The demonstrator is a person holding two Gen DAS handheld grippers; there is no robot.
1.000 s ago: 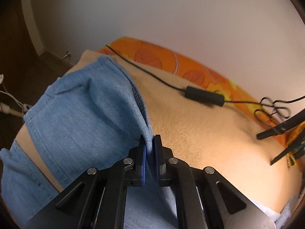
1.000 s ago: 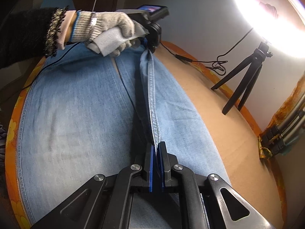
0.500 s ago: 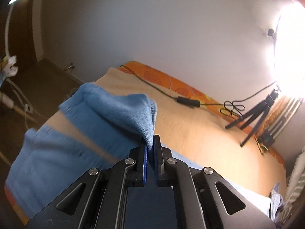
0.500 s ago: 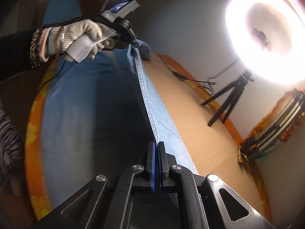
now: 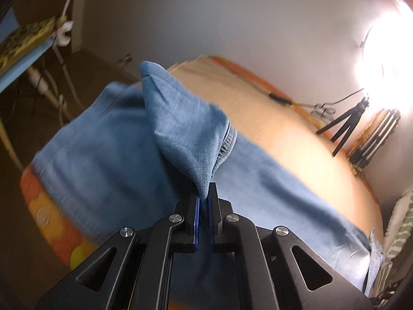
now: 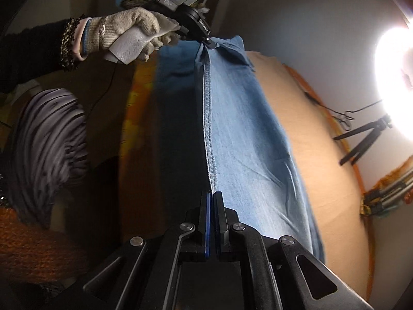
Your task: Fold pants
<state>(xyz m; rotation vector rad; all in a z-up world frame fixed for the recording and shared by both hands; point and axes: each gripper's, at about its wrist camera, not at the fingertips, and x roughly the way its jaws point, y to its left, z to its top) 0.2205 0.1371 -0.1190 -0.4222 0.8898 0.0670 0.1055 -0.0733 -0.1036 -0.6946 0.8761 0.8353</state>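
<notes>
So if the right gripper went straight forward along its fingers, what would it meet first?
The right gripper is shut on the jeans, so the taut seam comes first; beyond it, probably the left gripper, though depth is unclear.

Both wrist views look closely along the lifted pants, facing opposite ways.

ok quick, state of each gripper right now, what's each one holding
Left gripper: closed, pinching a raised fold of the light blue denim pants.
Right gripper: closed on the stitched seam edge of the same pants, lifted taut.
</notes>
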